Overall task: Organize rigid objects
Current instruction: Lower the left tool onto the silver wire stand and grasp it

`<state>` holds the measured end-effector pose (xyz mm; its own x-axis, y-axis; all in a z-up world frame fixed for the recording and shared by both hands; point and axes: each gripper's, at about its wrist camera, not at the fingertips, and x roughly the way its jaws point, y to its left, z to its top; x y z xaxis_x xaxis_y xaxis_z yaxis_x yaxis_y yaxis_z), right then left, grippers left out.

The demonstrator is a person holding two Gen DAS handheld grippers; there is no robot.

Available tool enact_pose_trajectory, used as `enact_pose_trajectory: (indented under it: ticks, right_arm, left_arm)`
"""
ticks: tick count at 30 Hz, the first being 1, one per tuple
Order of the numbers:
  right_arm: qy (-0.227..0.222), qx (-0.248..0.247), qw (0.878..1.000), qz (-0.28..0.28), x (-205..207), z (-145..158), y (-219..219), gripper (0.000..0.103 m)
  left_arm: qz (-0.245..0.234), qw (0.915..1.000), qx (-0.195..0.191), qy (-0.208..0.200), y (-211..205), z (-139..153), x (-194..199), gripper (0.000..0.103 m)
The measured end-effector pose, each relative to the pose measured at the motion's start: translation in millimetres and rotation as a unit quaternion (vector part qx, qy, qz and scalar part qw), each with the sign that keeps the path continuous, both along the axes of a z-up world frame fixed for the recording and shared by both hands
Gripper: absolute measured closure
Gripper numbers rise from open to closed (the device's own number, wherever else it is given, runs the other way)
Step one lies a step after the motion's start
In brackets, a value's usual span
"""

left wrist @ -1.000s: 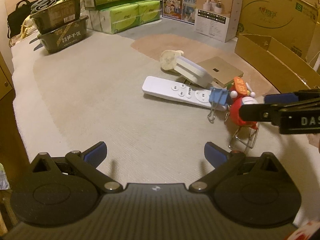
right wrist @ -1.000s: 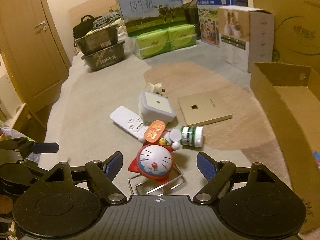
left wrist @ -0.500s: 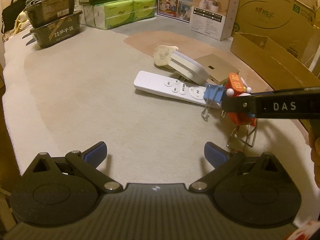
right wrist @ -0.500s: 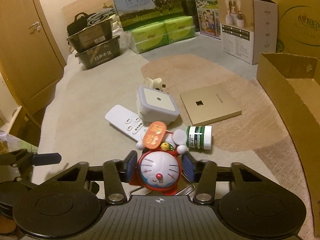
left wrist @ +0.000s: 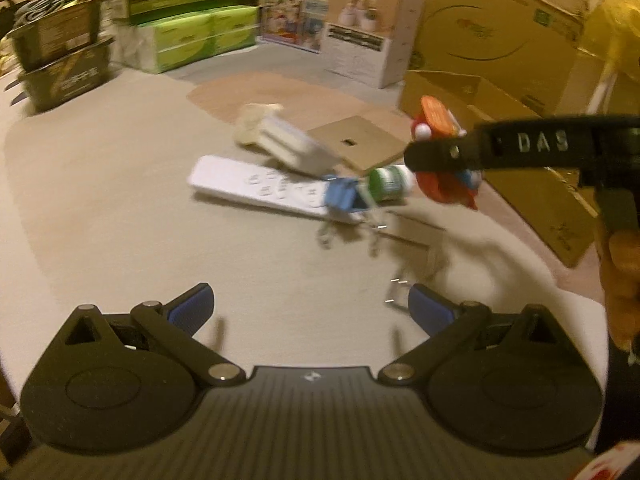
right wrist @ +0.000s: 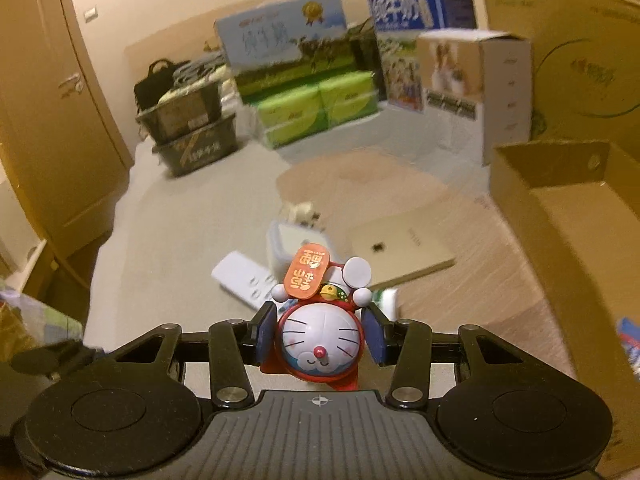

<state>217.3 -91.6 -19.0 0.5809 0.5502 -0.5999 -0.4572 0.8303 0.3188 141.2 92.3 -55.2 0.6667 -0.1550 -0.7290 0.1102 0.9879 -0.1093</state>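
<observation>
A red and white cat figurine point(right wrist: 316, 336) with an orange sign hangs lifted above the carpet, my right gripper point(right wrist: 320, 334) shut on its round head. The left wrist view shows it too, the figurine point(left wrist: 444, 188) in the black right gripper point(left wrist: 440, 156). On the carpet lie a white remote point(left wrist: 256, 186), a blue binder clip point(left wrist: 340, 196), a green-labelled bottle point(left wrist: 386, 184), a white plug light point(left wrist: 288, 146) and a flat gold box point(left wrist: 356, 144). My left gripper point(left wrist: 310, 306) is open and holds nothing, low over bare carpet in front of the pile.
An open cardboard box point(right wrist: 560, 216) stands on the right. Green packs, milk cartons and dark crates point(right wrist: 192, 136) line the far wall, with a wooden door point(right wrist: 52, 120) on the left. A blurred wire stand point(left wrist: 396, 292) lies by my left gripper's right finger.
My right gripper's jaws closed on the figurine and lifted it off the wire stand. The green bottle now shows behind the clip. The left gripper's view swung left to right.
</observation>
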Motion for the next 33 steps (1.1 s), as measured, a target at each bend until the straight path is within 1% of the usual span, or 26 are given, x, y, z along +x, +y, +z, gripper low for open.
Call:
enact_pose_trajectory:
  ticks: [3,6,8,10,11,12,14,18,20,21,23,25,33]
  right_arm:
    - [-0.007,-0.005,1.000,-0.016,2,6,-16,0.057]
    - [-0.007,-0.013,0.999,-0.034,5,7,-36,0.057]
    - [-0.005,-0.016,0.999,-0.044,5,6,-47,0.057]
    - [-0.003,-0.019,0.998,-0.052,5,4,-56,0.057]
    - [-0.002,-0.020,0.998,-0.055,5,3,-60,0.057]
    - [-0.001,-0.020,0.998,-0.057,4,2,-64,0.057]
    - [0.002,-0.022,0.998,-0.058,4,-1,-68,0.057]
    - [0.010,-0.020,0.998,-0.060,6,-7,-72,0.057]
    - [0.011,-0.019,0.998,-0.061,6,-8,-73,0.057]
    - [0.012,-0.018,0.998,-0.060,6,-9,-73,0.057]
    - [0.012,-0.018,0.998,-0.060,6,-10,-74,0.057]
    - [0.013,-0.017,0.998,-0.061,7,-11,-74,0.057]
    - [0.013,-0.013,0.998,-0.061,4,-10,-77,0.057]
  left_arm:
    - [-0.017,0.9998,-0.006,-0.003,-15,-1,3,0.003]
    - [-0.036,0.9993,-0.013,-0.003,-29,-4,8,0.008]
    - [-0.050,0.9987,-0.011,-0.003,-39,-7,12,0.014]
    - [-0.060,0.9981,-0.006,-0.002,-48,-11,16,0.016]
    - [-0.065,0.9979,-0.002,-0.001,-52,-12,19,0.021]
    - [-0.071,0.9975,0.000,-0.001,-55,-14,21,0.023]
    - [-0.083,0.9966,0.003,0.002,-61,-17,24,0.030]
    - [-0.098,0.9950,0.015,0.005,-70,-22,28,0.040]
    - [-0.101,0.9947,0.019,0.007,-71,-22,31,0.056]
    - [-0.101,0.9946,0.021,0.009,-72,-23,32,0.060]
    - [-0.098,0.9948,0.026,0.010,-73,-23,34,0.073]
    - [-0.097,0.9948,0.026,0.011,-73,-23,35,0.075]
    - [-0.091,0.9956,0.021,0.013,-74,-17,28,0.076]
